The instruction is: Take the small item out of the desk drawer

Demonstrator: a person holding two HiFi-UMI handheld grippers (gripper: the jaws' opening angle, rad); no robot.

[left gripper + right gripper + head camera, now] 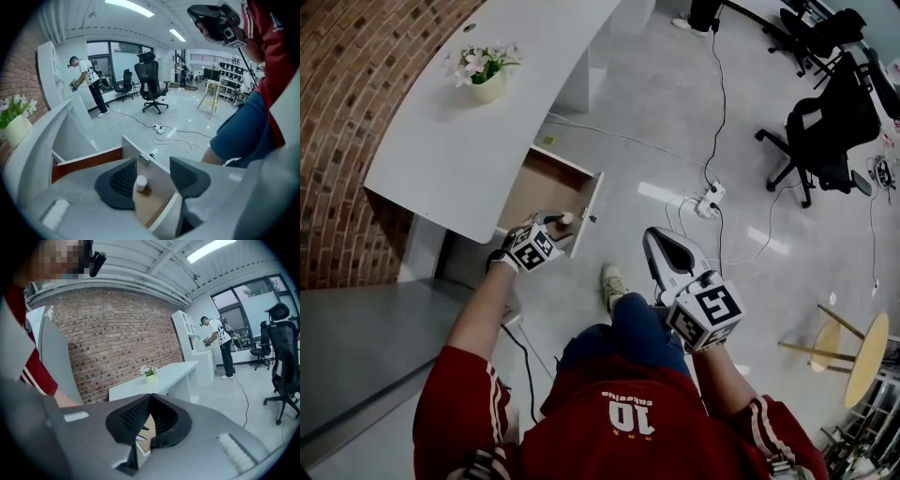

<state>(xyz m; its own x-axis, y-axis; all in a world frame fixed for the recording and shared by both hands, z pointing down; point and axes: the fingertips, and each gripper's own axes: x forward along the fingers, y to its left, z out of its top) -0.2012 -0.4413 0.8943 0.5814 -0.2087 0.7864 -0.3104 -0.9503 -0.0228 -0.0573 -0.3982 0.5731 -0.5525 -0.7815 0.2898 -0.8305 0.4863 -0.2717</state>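
a person in a red jersey [619, 422] holds the left gripper [561, 223] at the open drawer [546, 183] of a white counter [478, 141]. its fingers [123, 180] are spread apart on either side of a small white cylinder [140, 183], which stands on the drawer floor by the front panel. the right gripper [651, 236] hangs above the person's lap, well apart from the drawer, its fingers [136, 416] pressed together on nothing. a potted flower [486, 75] sits on the counter.

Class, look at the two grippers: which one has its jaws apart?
The left gripper: its jaws stand apart over the open drawer, with the small white item seen between them, ungripped. The right gripper's jaws meet at the tips.
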